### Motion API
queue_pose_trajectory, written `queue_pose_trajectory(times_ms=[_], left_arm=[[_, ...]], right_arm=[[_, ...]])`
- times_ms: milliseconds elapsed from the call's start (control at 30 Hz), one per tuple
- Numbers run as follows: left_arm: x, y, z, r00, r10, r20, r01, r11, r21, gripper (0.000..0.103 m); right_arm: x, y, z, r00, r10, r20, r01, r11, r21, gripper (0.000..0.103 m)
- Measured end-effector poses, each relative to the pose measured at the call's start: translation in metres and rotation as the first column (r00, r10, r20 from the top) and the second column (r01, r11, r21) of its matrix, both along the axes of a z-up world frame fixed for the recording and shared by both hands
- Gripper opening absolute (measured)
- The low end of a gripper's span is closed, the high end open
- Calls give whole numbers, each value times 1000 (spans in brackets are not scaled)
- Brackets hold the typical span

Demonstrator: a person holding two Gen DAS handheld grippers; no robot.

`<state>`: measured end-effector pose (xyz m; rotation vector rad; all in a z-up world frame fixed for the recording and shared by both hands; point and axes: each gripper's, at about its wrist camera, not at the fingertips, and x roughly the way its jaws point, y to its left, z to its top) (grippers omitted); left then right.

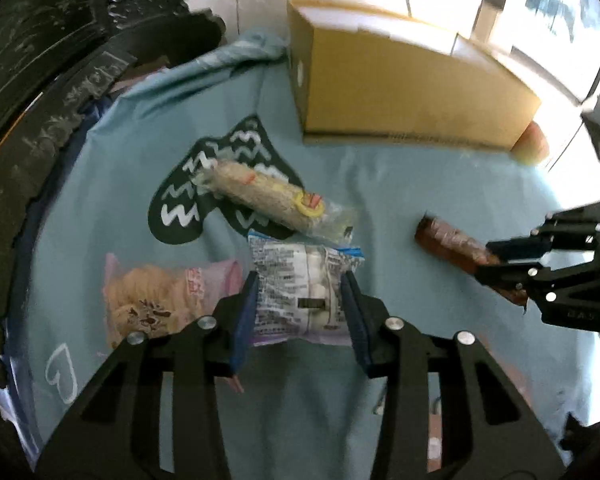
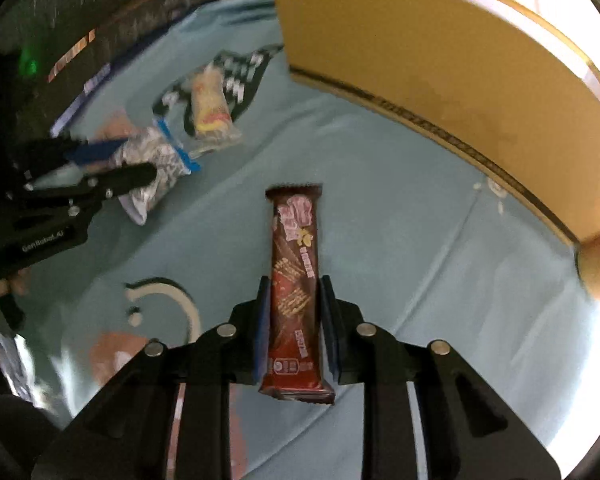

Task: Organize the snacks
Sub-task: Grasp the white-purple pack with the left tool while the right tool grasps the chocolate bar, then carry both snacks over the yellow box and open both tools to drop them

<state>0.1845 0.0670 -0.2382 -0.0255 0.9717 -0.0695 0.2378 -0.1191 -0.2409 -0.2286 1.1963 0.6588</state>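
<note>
On the light blue cloth (image 1: 440,184), near the middle of the left wrist view, your left gripper (image 1: 300,300) has its blue pads pressed against both sides of a white snack packet (image 1: 300,284). The packet is clear-and-white film with dense black print, a barcode and blue sealed ends; the print is too small to read. Just left of it lies a pink packet (image 1: 160,296) showing a golden pastry. Just beyond it lies a clear-wrapped rice roll (image 1: 260,196), resting partly on a dark heart print with white zigzags.

In the right wrist view, your right gripper (image 2: 294,320) is closed narrow on a brown chocolate bar (image 2: 296,280). The wrapper is dark reddish brown with pictured biscuit sticks, a pink logo at its far end and white characters along one edge; none of this writing is legible. The bar lies flat on the cloth, pointing away from you.

A yellow cardboard box (image 2: 440,80) stands at the far right, well apart from both held snacks. The left gripper body reads "GenRobot.AI" in the right wrist view.
</note>
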Motion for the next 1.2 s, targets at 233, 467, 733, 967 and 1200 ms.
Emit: queue_pose_trajectory(times_ms=[233, 467, 733, 967, 1200], left_arm=[[-4, -17, 53, 993, -38, 110, 44, 998, -52, 41], [4, -38, 80, 986, -82, 146, 92, 994, -67, 41], [-3, -37, 65, 995, -73, 73, 78, 994, -71, 41], [-14, -24, 75, 994, -48, 102, 57, 995, -83, 41], [11, -50, 126, 974, -91, 206, 113, 989, -99, 42]], right_arm=[[-4, -21, 57, 994, -79, 69, 71, 991, 111, 21], [-7, -36, 58, 998, -43, 54, 42, 999, 23, 26], [-29, -6, -21, 998, 70, -6, -70, 982, -177, 28], [-20, -31, 21, 999, -40, 19, 40, 998, 43, 24], [1, -68, 129, 967, -161, 197, 125, 975, 183, 24]])
